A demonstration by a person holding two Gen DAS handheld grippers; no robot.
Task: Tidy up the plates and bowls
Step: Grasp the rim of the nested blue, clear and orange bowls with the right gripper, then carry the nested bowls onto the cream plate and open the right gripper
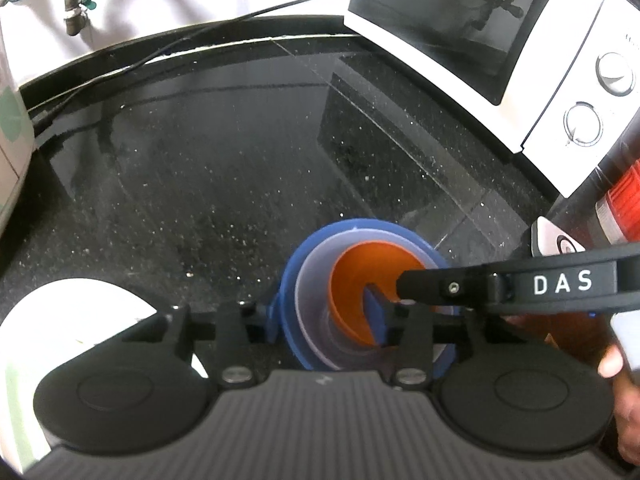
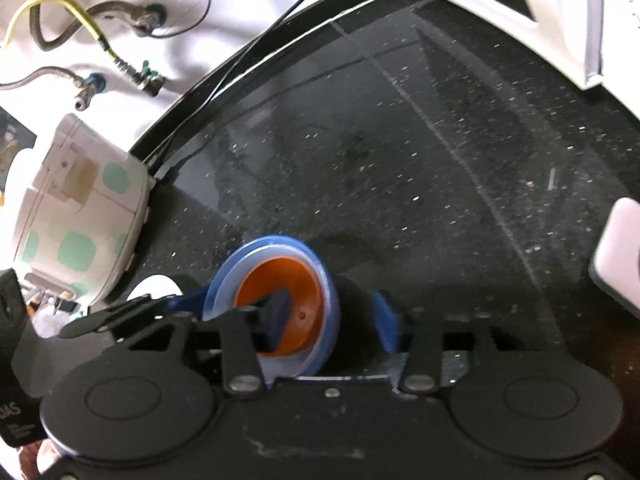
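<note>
A: While both sets of fingers pinch the nested bowls [image 1: 360, 300], status?

B: Orange and clear already sit inside blue, on the counter [image 1: 220, 168]. Left gripper [image 1: 326, 316] and right gripper [image 2: 332, 320] each clamp the stack's rim. White plate [image 1: 76, 312] nearby looks unsorted, I reckon.

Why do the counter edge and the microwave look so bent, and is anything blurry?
Left wrist view: the fisheye lens bows the counter edge and skews the microwave, whose dark door mirrors the room; the hand at right is smeared. Right wrist view: the same curving, a soft sheen on the counter, and the bowls slightly soft.
</note>
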